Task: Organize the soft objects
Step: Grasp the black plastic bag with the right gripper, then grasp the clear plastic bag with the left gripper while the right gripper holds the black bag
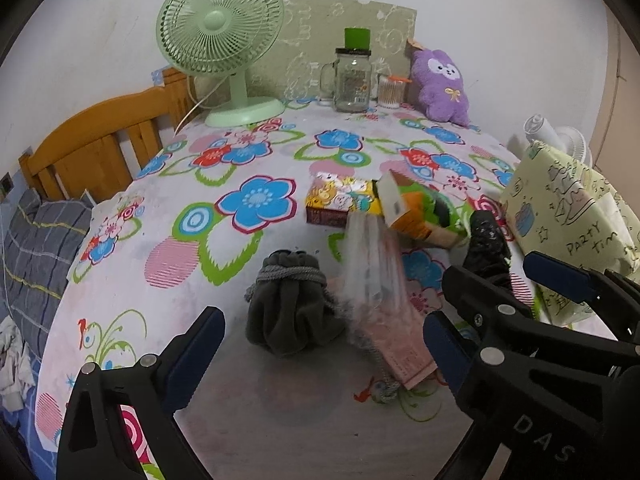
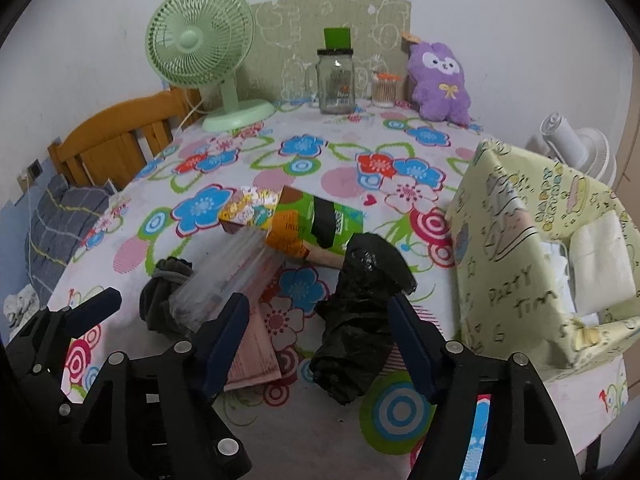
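Barely begun, by the look of things. Still loose on the flowered tablecloth [image 2: 248,432]: black plastic bag [image 2: 360,320] at lower centre of the right wrist view, grey drawstring pouch [image 1: 292,300] at lower centre of the left wrist view, clear packet [image 1: 372,264] lying across a pink paper just right of the pouch. Right gripper [image 2: 320,344] spread wide with the bag between the fingers, pads apparently not pressing on it, so nothing grasped. Left gripper [image 1: 320,352] likewise released, fingers straddling the pouch and packet without touching. Yellow patterned box [image 2: 516,264] at right edge, holding only some white folded stuff, probably the destination. Purple plush [image 2: 440,80] at upper right, against the wall. Sorting almost wholly left to do.
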Motion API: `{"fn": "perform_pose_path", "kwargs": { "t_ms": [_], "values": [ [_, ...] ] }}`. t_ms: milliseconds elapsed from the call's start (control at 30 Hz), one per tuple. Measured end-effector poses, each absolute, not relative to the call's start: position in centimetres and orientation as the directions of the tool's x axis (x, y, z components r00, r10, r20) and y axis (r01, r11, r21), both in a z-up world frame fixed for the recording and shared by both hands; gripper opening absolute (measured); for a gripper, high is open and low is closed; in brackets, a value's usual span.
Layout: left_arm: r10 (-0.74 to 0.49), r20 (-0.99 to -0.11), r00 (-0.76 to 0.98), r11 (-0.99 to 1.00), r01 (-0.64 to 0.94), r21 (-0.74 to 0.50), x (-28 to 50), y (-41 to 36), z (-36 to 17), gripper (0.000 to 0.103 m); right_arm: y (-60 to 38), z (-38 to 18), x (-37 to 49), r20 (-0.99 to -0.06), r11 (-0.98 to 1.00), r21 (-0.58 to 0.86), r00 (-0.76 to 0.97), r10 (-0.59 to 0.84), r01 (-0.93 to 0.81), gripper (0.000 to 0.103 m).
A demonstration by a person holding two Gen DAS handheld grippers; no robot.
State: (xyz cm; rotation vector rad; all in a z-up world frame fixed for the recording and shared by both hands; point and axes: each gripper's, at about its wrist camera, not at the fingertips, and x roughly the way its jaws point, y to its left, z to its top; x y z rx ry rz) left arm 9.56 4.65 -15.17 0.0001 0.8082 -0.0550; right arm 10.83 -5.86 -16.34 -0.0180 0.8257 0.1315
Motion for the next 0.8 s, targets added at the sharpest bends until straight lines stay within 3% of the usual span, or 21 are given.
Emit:
{"fn": "perform_pose_path", "kwargs": {
  "t_ms": [267, 367, 467, 533, 800],
  "values": [
    [-0.039, -0.741, 0.671, 0.999, 0.046, -0.012, 10.2, 4.3, -16.0, 0.1, -6.4, -17.6, 11.8, -0.761, 0.995, 0.046, 0.641, 0.095, -0.094, 0.073],
    [-0.031, -0.746, 0.666, 0.999, 0.05, 0.003, 10.4, 4.1, -16.2, 0.099, -6.6, -18.1, 12.2, -0.774, 0.995, 0.058, 0.626, 0.098, -0.084, 0.069],
    [0.001, -0.745, 0.667, 0.998, 0.044, 0.041, 10.5, 3.6, -16.3, 0.099, -6.7, -18.3, 12.6, -0.785, 0.995, 0.057, 0.612, 0.092, -0.077, 0.061],
    [0.022, -0.736, 0.677, 0.996, 0.047, 0.072, 10.4, 3.2, -16.2, 0.099, -6.6, -18.4, 12.7, -0.79, 0.996, 0.037, 0.608, 0.078, -0.08, 0.038],
    [0.039, -0.718, 0.694, 0.994, 0.049, 0.102, 10.8, 2.5, -15.0, 0.099, -7.4, -17.4, 12.8, -0.78, 0.993, 0.07, 0.616, 0.111, -0.09, 0.023]
  ]
}}
